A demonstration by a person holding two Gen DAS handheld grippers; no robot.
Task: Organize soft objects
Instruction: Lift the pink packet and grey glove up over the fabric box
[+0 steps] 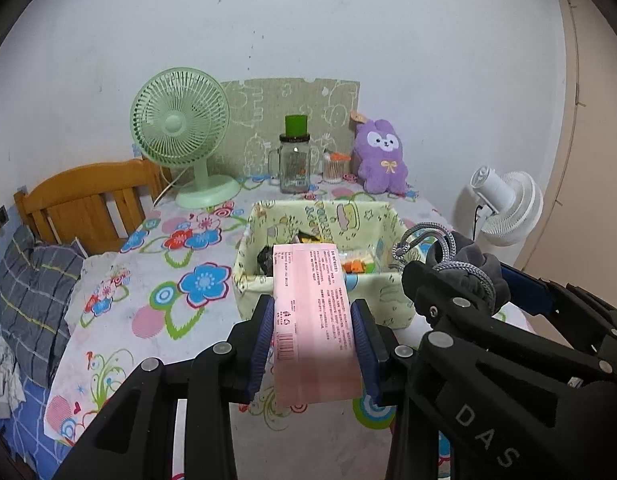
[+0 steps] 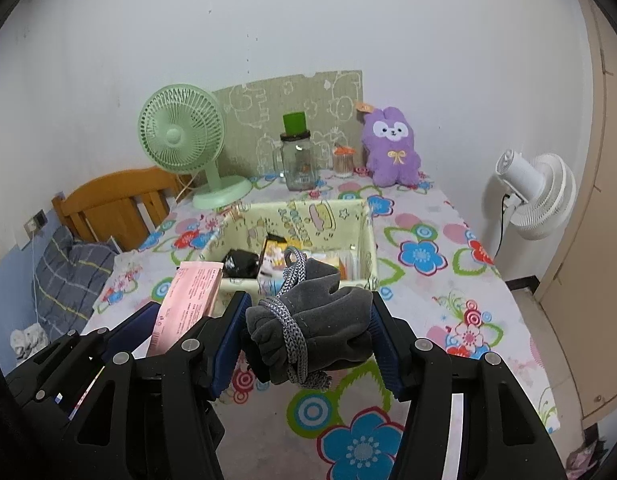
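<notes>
My left gripper [image 1: 313, 320] is shut on a pink tissue packet [image 1: 312, 308] and holds it above the table, just in front of the yellow fabric basket [image 1: 308, 220]. My right gripper [image 2: 308, 320] is shut on a grey drawstring pouch [image 2: 308, 320] with a braided cord, also held near the basket [image 2: 368, 240]. The pouch shows in the left wrist view [image 1: 468, 264] and the packet in the right wrist view [image 2: 188, 300]. The basket holds several small items, partly hidden. A purple plush bunny [image 1: 380, 156] sits at the back of the table.
A green desk fan [image 1: 180, 132], a glass jar with a green lid [image 1: 294, 160] and a cotton swab container [image 1: 334, 168] stand at the back. A white fan [image 1: 504, 208] stands to the right, off the table. A wooden headboard [image 1: 88, 196] and bedding are on the left.
</notes>
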